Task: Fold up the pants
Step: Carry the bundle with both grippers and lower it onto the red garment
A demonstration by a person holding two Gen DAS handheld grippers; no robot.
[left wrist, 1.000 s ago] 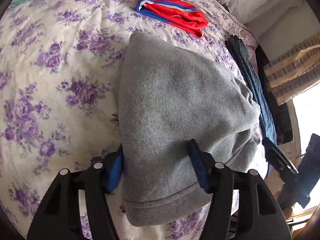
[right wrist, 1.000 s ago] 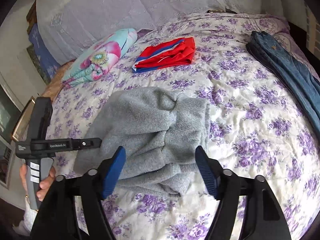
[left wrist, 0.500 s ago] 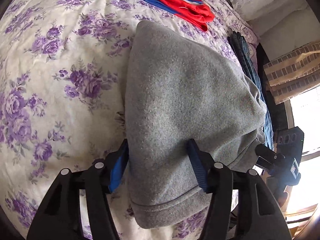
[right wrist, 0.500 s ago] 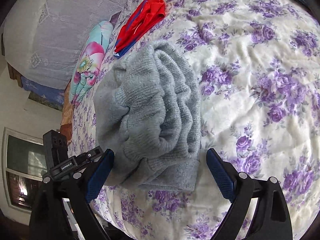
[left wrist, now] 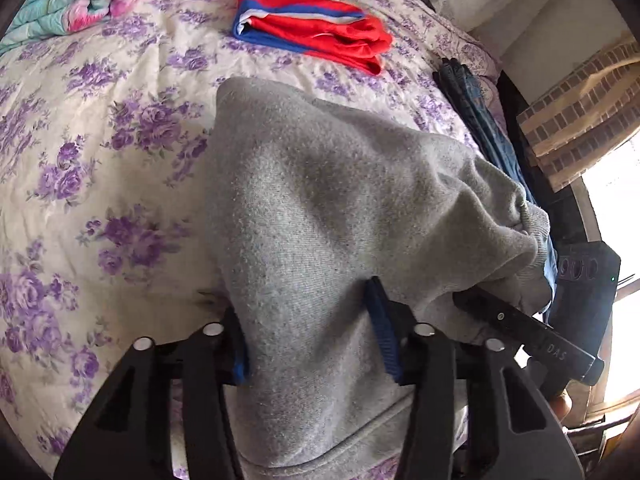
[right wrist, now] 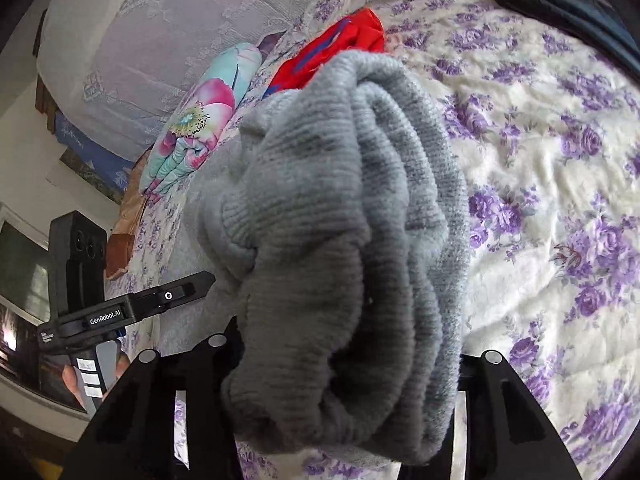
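Left wrist view: both grippers' jaws clamped on grey pants point(left wrist: 320, 208).

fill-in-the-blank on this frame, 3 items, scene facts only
1. Both grippers grip the ____ sweatpants.
2. The bedsheet has a ____ floral print.
3. The folded garment beyond the sweatpants is mostly ____ with blue and white stripes.

Missing words: gray; purple; red
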